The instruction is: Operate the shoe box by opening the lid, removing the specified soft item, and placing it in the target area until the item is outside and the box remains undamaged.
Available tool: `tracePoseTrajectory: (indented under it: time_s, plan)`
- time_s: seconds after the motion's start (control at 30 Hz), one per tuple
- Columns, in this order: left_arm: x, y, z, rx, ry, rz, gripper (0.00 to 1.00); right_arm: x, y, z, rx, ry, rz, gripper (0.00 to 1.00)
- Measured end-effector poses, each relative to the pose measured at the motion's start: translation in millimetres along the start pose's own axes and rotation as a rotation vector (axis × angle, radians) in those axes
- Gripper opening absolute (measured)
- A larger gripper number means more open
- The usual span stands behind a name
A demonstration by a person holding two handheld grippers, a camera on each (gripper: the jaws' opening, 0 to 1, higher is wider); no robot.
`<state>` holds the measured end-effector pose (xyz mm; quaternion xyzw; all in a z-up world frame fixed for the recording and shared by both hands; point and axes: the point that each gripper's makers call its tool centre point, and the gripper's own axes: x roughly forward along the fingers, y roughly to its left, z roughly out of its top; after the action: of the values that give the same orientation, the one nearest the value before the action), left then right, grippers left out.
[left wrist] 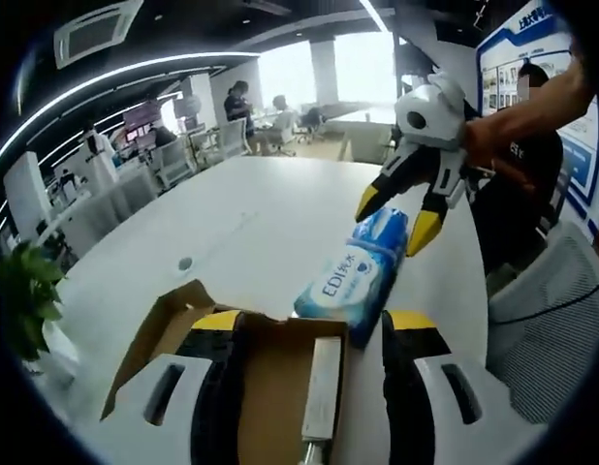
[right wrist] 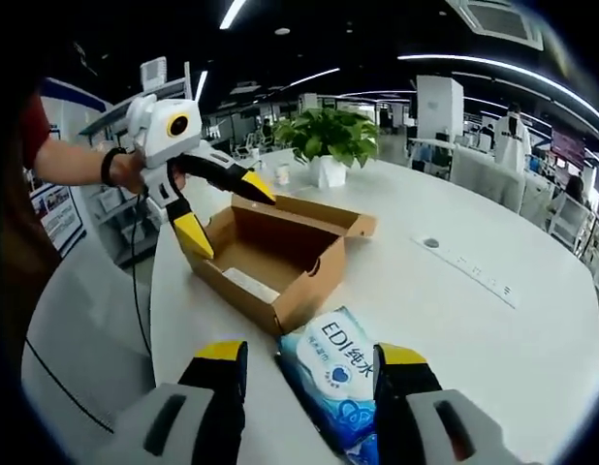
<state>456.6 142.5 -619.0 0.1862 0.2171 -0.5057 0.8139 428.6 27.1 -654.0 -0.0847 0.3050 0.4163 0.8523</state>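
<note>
**Right gripper view: the soft pack is out of the box and sits between the right jaws**

Right gripper view shows the blue wipes pack (right wrist: 340, 385) lying flat on the white table (right wrist: 493, 320). It is out of the shoe box (right wrist: 270, 254) and rests just beside the box's near corner, maybe touching it. The long side of the pack runs away from the right gripper (right wrist: 309, 366), along the same line as its jaws. The near end of the pack lies between the two yellow-tipped jaws. The jaws stand apart and do not seem to press on the pack, so the right gripper looks let go.

In the left gripper view, the same pack (left wrist: 353, 276) points from the box (left wrist: 280, 368) toward the right gripper (left wrist: 396, 225), whose tips hang over the far end with a gap between them.

The left gripper (right wrist: 222, 218) hovers at the box's far end, one tip over the rim and one beside the outer wall. Its jaws are spread wide, and nothing is held. In its own view, the left gripper (left wrist: 314, 334) has box cardboard between its jaws, not squeezed.

The right gripper is the nearer one to the pack. The box lid is open, and the box looks unhurt. A green plant (right wrist: 331, 134) stands farther back on the table.

I think the pack is already put down, so the job looks almost done.
</note>
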Motion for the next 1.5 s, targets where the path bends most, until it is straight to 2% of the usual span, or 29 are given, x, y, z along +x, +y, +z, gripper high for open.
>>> tracePoseTrajectory:
  time_s: [0.33, 0.43, 0.77, 1.03, 1.23, 1.5]
  plan:
    - [-44.9, 21.2, -30.9, -0.104, -0.02, 0.088, 0.57, 22.9, 20.5, 6.3, 0.004, -0.008, 0.037, 0.51]
    - [-59.1, 28.0, -42.1, -0.141, -0.025, 0.122, 0.57, 28.8, 28.4, 9.2, 0.005, -0.01, 0.049, 0.48]
    - [-105.4, 42.9, -65.4, -0.212, -0.057, 0.217, 0.58, 47.9, 55.8, 21.7, 0.014, -0.03, 0.09, 0.5]
    - [-138.2, 47.0, -94.7, -0.257, -0.045, 0.275, 0.59, 61.6, 75.1, 29.2, 0.012, -0.04, 0.12, 0.52]
    - [-156.2, 41.9, -117.2, -0.294, -0.034, 0.298, 0.58, 66.4, 79.8, 30.1, 0.007, -0.034, 0.126, 0.52]
    - [-166.0, 37.6, -125.6, -0.316, -0.035, 0.314, 0.58, 73.1, 75.8, 34.9, -0.011, -0.017, 0.128, 0.52]
